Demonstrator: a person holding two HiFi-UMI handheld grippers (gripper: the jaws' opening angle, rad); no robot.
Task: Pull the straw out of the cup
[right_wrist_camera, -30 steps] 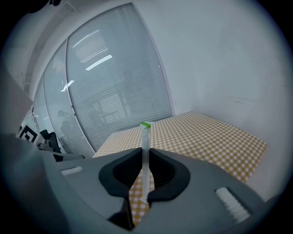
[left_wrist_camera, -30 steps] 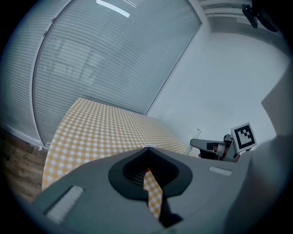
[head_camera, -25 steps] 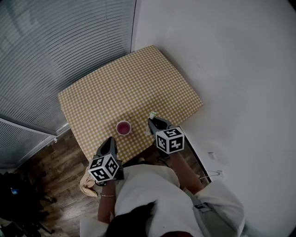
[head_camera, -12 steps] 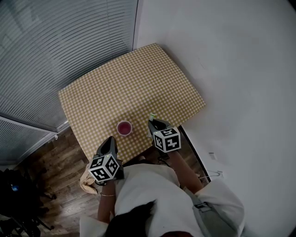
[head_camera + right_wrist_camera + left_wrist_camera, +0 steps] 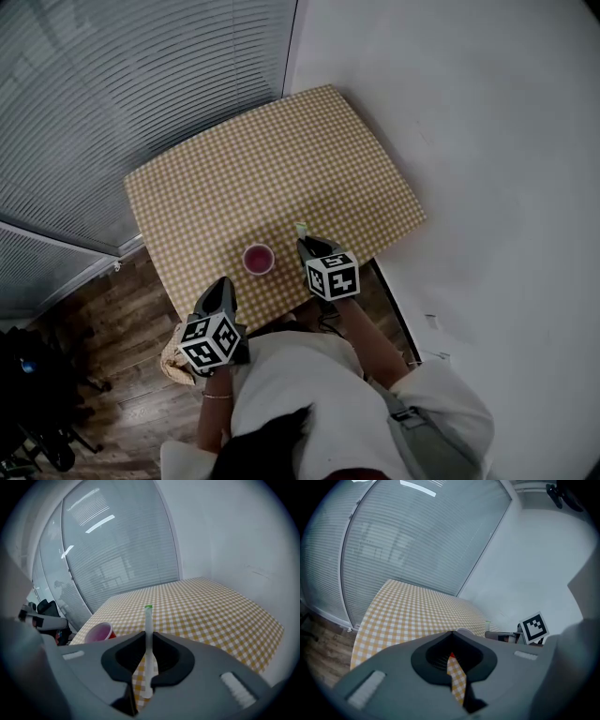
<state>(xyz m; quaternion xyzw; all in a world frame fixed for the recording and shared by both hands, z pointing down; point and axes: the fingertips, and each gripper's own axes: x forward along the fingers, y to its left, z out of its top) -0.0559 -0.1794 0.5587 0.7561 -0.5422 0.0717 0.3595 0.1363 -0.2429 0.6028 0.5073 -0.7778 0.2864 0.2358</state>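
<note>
Two tongs, mine: right tongs point(image 5: 305, 246) clamped on one straw point(image 5: 148, 620), upright, just right of the red cup point(image 5: 258, 258) on the checked desk point(image 5: 244, 187); left tongs point(image 5: 451, 633) closed, empty.

Light is dim, cool and even. Every view bows and darkens toward its corners; glare streaks the blinds point(image 5: 93, 522) upper left.

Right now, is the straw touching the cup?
Apart. The right gripper view shows the straw held upright in the fingers, with bare tablecloth between it and the cup.
</note>
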